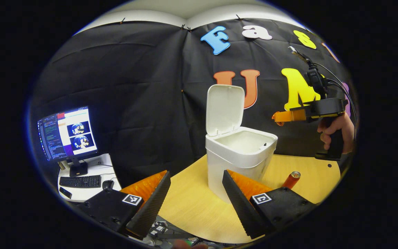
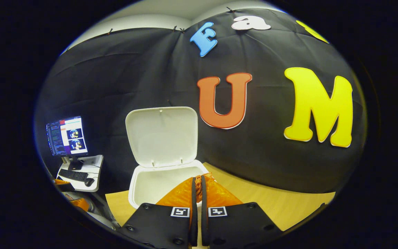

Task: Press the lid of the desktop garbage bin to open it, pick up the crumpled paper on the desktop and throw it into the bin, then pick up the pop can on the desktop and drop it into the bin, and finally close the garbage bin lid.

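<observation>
One step looks done from where I sit: the bin [image 1: 235, 157] stands on the table [image 1: 192, 204] with its lid [image 1: 224, 109] swung upright, so the press has worked. I see no crumpled paper on the table or between any fingers, and I cannot see the bin's bottom, so I judge it is probably already inside, though I cannot confirm it. The can [image 1: 291, 179] lies on its side on the table just right of the bin, so that pick is not done.

My left gripper [image 1: 195, 193] hangs low in front of the bin, its fingers spread wide with nothing between them. My right gripper [image 2: 197, 188] is above the open bin, fingers pressed almost together and holding nothing that I can make out; in the left gripper view it sits high to the right of the lid, a hand [image 1: 337, 133] on its handle.

Left to do, as I judge: take the can, drop it in, shut the lid.
</observation>
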Tool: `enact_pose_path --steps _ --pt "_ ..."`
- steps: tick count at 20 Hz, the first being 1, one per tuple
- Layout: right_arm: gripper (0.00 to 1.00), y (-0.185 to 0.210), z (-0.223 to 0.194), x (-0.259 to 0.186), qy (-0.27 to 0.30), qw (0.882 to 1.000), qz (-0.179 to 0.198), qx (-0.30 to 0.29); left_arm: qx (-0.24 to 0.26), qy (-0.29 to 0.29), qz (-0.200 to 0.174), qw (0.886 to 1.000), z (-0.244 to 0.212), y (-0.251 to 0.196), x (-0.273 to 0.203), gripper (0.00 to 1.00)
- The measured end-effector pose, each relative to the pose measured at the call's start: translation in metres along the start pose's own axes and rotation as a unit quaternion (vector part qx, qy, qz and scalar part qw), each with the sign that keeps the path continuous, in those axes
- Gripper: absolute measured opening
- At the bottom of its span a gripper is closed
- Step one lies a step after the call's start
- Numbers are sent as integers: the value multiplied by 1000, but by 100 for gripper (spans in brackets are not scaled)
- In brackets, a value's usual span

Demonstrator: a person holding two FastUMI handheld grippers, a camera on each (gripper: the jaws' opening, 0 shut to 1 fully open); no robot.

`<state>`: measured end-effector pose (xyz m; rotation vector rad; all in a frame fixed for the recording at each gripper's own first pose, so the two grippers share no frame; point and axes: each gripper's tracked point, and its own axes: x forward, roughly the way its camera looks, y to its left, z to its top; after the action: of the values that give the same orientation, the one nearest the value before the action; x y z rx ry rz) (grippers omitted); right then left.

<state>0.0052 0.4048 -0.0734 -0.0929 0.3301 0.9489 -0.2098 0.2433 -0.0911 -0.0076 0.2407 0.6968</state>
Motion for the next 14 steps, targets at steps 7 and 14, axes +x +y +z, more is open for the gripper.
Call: enact_pose_path --steps 7,14 --pt "10 36 -16 34 25 999 25 -23 0 6 27 1000 -6 29 -5 99" --pt "28 42 -25 45 38 999 25 -29 0 2 26 1000 -8 34 -3 99"
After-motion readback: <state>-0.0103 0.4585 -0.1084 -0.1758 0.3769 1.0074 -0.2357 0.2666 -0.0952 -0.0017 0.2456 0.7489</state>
